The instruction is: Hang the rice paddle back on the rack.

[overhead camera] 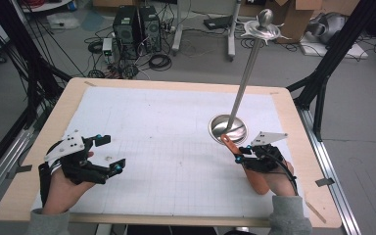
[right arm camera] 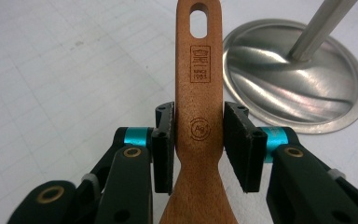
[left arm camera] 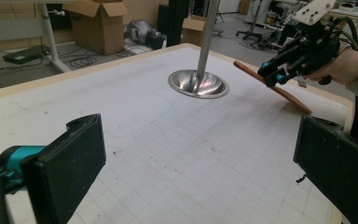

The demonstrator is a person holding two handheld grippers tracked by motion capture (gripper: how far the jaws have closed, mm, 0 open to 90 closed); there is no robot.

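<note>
Between the right gripper's (right arm camera: 198, 147) pads a wooden spatula (right arm camera: 199, 93) is clamped by its handle, tilted above the gridded mat (overhead camera: 166, 147); likely next, hooking its handle hole on the steel stand (overhead camera: 228, 128) beside it. Left gripper (left arm camera: 200, 158) gapes empty. Cables, boxes lie beyond the table (overhead camera: 293, 122)

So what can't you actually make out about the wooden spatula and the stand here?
- Wooden spatula: blade end cut off by the right gripper view's bottom edge; in the high view the right gripper and hand cover its middle.
- Metal stand: pole top cut off by the left gripper view's upper edge.
</note>
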